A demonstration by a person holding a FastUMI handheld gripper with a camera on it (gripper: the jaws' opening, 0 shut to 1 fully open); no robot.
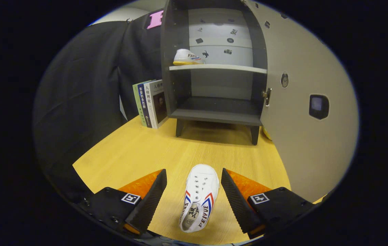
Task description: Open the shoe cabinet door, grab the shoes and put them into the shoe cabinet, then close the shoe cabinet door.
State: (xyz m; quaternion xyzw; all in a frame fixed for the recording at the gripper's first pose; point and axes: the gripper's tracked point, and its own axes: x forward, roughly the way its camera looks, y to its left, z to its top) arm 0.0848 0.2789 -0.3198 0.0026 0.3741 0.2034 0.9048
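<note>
A small white shoe (199, 196) with red and blue stripes lies on the wooden table (139, 153), toe pointing toward the cabinet. My gripper (194, 177) is open, one finger on each side of the shoe with a gap to each. Beyond the fingers stands the dark grey shoe cabinet (214, 68) with its door (303, 102) swung open to the right. A second white shoe (187, 57) with a yellow sole rests on the left of the upper shelf (228, 68). The lower shelf (217, 109) holds nothing.
Several books (151, 102) stand upright against the cabinet's left side. Black cloth (88, 85) hangs behind and to the left of the table. The open door blocks the right side; a small yellow thing (266, 134) peeks from behind its lower edge.
</note>
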